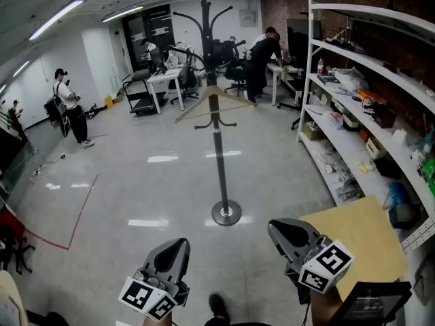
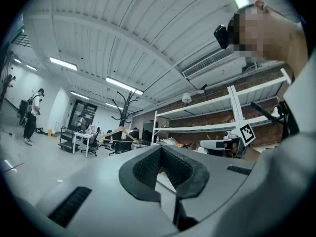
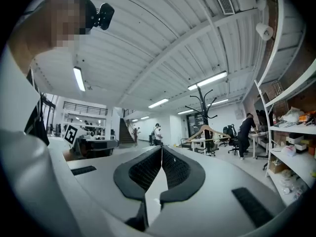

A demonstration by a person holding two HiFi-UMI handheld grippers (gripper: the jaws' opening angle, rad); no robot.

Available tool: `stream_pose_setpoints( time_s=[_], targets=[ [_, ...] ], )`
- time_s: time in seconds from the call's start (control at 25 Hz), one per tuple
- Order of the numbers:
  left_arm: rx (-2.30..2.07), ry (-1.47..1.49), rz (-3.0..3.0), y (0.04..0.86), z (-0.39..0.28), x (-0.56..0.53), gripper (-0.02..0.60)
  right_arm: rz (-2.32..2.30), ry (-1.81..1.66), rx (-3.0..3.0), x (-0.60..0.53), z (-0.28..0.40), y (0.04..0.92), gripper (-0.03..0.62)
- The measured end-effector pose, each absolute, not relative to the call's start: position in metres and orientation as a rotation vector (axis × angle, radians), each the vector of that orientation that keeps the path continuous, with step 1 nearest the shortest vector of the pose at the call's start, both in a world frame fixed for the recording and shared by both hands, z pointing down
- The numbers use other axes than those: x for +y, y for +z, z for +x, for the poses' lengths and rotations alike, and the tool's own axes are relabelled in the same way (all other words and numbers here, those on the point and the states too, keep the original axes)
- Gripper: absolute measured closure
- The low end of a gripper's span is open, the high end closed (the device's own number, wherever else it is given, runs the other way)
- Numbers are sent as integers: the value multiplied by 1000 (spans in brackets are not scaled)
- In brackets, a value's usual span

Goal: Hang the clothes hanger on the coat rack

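A wooden clothes hanger [image 1: 213, 102] hangs on a low arm of the black coat rack [image 1: 219, 156], which stands on a round base in the middle of the floor. The left gripper view shows the hanger [image 2: 118, 132] and rack [image 2: 127, 102] far off, and so does the right gripper view, with hanger [image 3: 205, 131] and rack [image 3: 201, 102]. Both grippers are low and close to me, well short of the rack. My left gripper [image 1: 178, 244] and right gripper [image 1: 282, 228] are shut, with nothing between the jaws [image 2: 160, 149] [image 3: 162, 149].
White shelving [image 1: 367, 66] loaded with goods runs along the right wall. A light wooden tabletop [image 1: 360, 240] is at my right. Desks, office chairs and several people stand at the back. A red line [image 1: 78, 219] marks the floor at left.
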State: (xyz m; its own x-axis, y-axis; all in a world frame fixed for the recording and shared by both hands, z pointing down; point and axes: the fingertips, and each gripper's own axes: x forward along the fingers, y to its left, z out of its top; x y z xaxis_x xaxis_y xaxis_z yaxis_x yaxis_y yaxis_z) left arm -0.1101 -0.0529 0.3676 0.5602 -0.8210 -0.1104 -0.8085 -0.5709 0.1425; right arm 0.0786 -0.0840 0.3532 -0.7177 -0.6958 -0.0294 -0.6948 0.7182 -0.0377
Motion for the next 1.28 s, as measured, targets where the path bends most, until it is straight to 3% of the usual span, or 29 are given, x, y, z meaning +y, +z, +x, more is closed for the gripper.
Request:
stream_pose_setpoints(
  time_s=[0.28,0.64,1.28],
  targets=[
    [-1433,-87,2646,387,-59,24,581,-1102,-90,2836,-14,129,360,586],
    [-1370,-47,2696,383,-40,93,581,-1073,-22,2864,62,120,347,586],
    [-1263,-153,2670,411,-139,264,581,-1290,-44,2835,239,46,360,586]
  ],
)
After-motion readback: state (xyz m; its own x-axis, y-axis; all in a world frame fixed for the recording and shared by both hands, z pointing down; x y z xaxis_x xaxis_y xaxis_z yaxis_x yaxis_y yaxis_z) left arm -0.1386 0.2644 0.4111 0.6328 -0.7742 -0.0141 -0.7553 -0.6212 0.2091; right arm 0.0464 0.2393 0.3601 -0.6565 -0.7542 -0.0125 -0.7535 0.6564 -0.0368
